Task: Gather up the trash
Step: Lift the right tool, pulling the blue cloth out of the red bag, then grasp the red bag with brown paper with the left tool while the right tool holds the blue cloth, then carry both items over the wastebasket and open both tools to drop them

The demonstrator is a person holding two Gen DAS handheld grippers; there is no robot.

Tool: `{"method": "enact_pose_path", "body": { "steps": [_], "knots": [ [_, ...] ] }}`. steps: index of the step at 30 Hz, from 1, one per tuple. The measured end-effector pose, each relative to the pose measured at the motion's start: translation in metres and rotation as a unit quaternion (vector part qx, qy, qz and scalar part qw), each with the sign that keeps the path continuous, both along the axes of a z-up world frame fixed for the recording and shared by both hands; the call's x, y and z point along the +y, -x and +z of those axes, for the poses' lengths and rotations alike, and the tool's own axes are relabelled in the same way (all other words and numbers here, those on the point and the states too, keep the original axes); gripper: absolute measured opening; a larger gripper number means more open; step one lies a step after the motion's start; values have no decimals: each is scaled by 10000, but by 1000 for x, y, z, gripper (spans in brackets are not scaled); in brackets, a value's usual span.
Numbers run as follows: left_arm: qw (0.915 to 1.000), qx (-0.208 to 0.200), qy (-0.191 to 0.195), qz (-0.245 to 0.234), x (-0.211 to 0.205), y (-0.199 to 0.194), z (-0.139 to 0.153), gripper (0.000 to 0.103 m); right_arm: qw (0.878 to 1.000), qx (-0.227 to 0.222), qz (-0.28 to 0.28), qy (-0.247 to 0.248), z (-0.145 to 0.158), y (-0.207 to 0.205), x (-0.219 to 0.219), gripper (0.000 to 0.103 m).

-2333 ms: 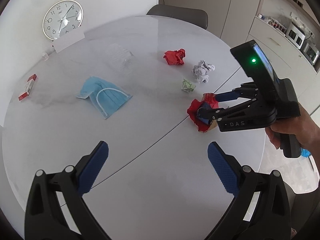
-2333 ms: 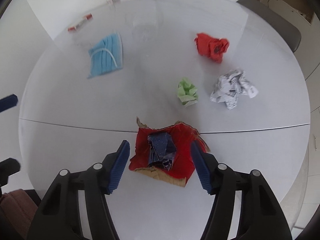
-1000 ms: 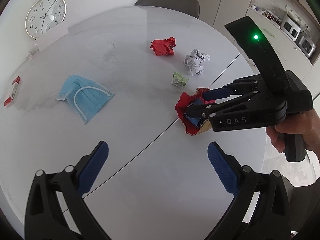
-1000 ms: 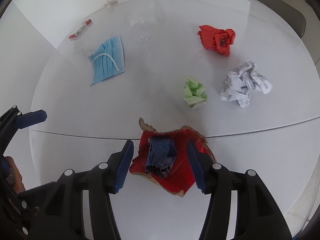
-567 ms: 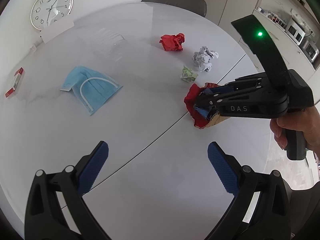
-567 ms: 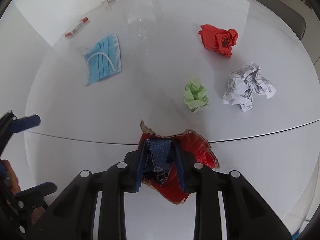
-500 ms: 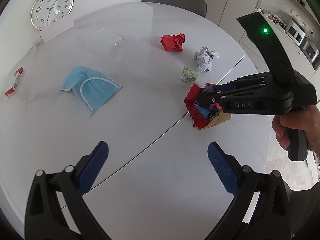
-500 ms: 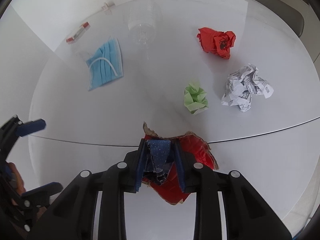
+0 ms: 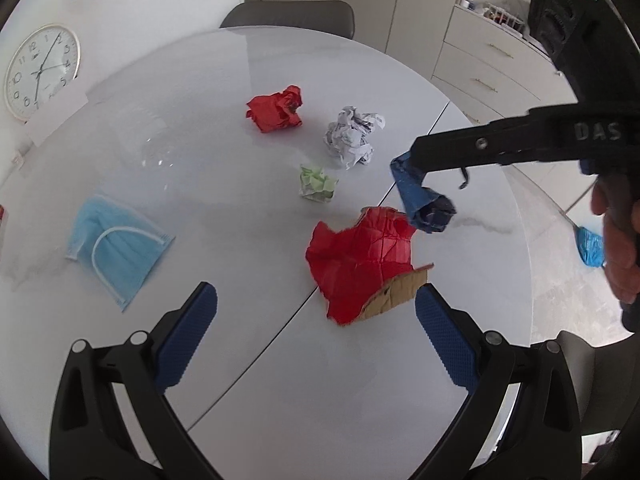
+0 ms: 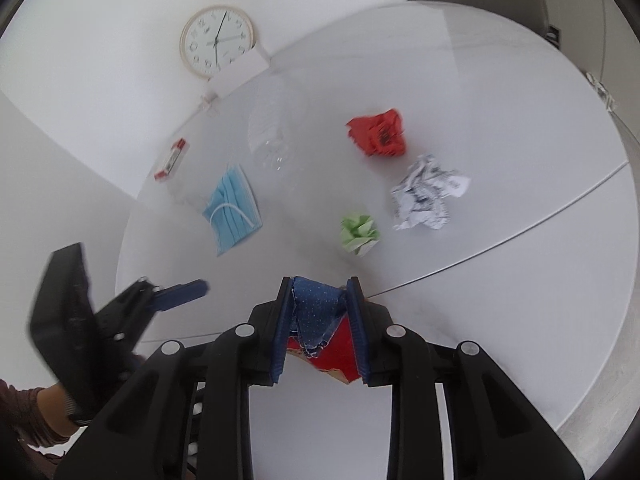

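Barely started: right gripper (image 10: 320,324) clamped on blue wad (image 10: 316,312), lifted; left gripper (image 9: 316,330) apart, idle; five pieces left on table (image 9: 200,168).

Domestic dining area, likely a home. Round white table (image 9: 224,152) with a centre seam; grey upholstered chair (image 9: 288,16) pushed in at far side. Wall clock (image 9: 40,72) leaning against white wall. Cream cabinets with drawers (image 9: 492,76) to the right; countertop clutter there too blurred to identify.
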State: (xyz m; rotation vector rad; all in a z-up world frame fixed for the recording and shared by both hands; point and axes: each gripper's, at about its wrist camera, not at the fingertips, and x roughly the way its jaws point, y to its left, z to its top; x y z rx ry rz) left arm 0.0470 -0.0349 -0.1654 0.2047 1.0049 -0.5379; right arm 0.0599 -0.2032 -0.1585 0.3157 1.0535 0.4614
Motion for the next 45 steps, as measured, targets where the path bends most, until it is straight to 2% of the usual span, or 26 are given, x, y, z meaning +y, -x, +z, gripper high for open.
{"method": "enact_pose_path", "body": {
  "steps": [4,7,10,13,15,23,30,33,35,37,39,43,45],
  "knots": [
    [9983,2,38,-581,-20,-21,-14,95,9993,-43,-346,-134,9,18,-27,27],
    [9928,-72,-33,-1194,-34,-31,-22,95,9981,42,-587,-202,11,34,-45,27],
    [9825,-104,-23,-1859,-41,-37,-24,95,9962,162,-825,-203,10,50,-59,27],
    [9673,7,-11,-2538,-46,-41,-26,95,9936,246,-1097,-146,6,67,-67,27],
    [9594,63,0,-2818,-48,-42,-24,95,9909,286,-1300,-200,4,77,-71,27],
    [9470,227,199,-3199,-50,-43,-8,95,9806,346,-1880,-439,-6,108,-78,27],
    [9368,304,-300,-3471,-70,-38,-40,95,9761,405,-2084,-470,-8,125,-74,27],
    [9398,264,-376,-3385,-76,-39,-50,94,9747,389,-2146,-487,-8,132,-74,27],
    [9448,379,-326,-3239,-76,-43,-53,79,9740,380,-2178,-505,-8,135,-74,27],
    [9491,498,-286,-3097,-73,-44,-55,56,9734,373,-2197,-524,-9,138,-75,27],
    [9546,412,-283,-2935,-69,-39,-54,48,9730,369,-2215,-533,-9,140,-77,27],
    [9643,461,-153,-2603,-66,-39,-46,37,9726,286,-2249,-509,-4,149,-82,27],
    [9696,514,-100,-2392,-66,-36,-37,36,9716,227,-2299,-502,0,157,-89,27]
  ]
}}
